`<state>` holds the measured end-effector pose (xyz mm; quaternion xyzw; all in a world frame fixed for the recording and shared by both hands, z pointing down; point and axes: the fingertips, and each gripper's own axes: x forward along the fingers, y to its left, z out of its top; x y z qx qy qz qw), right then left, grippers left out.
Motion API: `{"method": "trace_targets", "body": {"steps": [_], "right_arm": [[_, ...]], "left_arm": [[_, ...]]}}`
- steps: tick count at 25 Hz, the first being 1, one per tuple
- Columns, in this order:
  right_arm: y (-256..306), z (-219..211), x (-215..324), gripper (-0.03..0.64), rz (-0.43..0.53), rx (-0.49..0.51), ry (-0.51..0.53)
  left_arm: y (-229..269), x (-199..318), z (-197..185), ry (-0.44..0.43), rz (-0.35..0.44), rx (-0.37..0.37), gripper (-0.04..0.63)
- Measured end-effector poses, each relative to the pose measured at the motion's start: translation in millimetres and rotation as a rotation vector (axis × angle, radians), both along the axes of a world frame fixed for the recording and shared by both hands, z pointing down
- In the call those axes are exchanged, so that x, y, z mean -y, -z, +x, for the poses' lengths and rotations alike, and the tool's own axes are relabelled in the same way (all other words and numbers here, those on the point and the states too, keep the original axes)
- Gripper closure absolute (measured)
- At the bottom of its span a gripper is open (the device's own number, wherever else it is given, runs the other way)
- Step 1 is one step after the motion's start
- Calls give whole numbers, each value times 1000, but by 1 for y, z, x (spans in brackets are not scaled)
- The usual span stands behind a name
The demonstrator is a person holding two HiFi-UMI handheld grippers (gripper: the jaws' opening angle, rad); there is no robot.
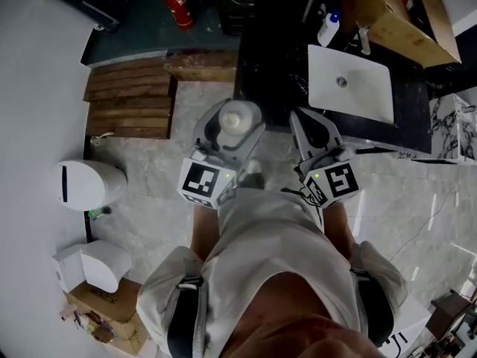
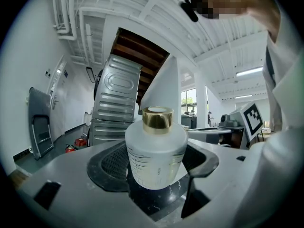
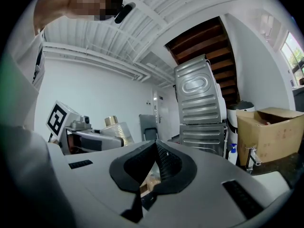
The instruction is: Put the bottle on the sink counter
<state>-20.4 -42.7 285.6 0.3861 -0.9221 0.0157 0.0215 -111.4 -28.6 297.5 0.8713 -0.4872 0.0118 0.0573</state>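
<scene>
My left gripper (image 1: 231, 125) is clamped on the frosted white bottle (image 2: 156, 152), its 2 jaws pressing the body below the gold cap (image 2: 157, 117). The bottle stands upright in the grip, held in the air over the pale floor, just beside the near edge of the dark sink counter (image 1: 267, 58). My right gripper (image 3: 155, 151) has its jaws closed together with nothing between them. Ahead on the counter sits the white basin (image 1: 350, 84), with a spray bottle (image 1: 328, 30) behind it.
</scene>
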Motion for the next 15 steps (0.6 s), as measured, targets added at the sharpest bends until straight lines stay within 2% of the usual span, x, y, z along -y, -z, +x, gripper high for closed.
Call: {"method": "trace_targets", "body": {"steps": [15], "right_arm": [[-8,-15,34,620,-15,-32,-85]], "left_arm": [[-4,46,-17,-69,7,-6,267]]}}
